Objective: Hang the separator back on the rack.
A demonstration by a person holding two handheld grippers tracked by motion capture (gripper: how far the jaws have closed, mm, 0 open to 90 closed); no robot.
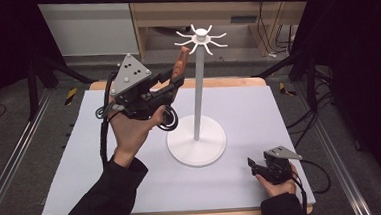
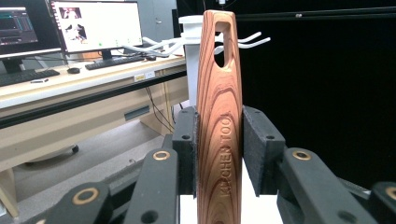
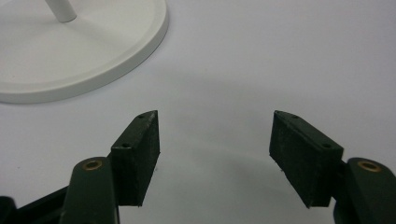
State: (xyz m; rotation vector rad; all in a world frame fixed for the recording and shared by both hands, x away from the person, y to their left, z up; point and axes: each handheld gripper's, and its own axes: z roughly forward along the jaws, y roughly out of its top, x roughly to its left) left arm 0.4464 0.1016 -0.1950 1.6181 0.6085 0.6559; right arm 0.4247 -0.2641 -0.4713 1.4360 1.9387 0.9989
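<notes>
Low at the near right of the white mat (image 1: 258, 108), the right gripper (image 1: 256, 165) rests in a hand — jaws spread wide, nothing between them, the rack's round base (image 3: 93, 51) just ahead of its pads. Farther off, the left hand (image 1: 132, 128) is raised, wrist bent back, its left gripper (image 2: 219, 149) pinching a wooden utensil handle (image 2: 219, 116) upright. Beyond its tips, the handle's slotted top sits right at the hooks (image 1: 214, 38) of the white hook stand (image 1: 198, 97).
</notes>
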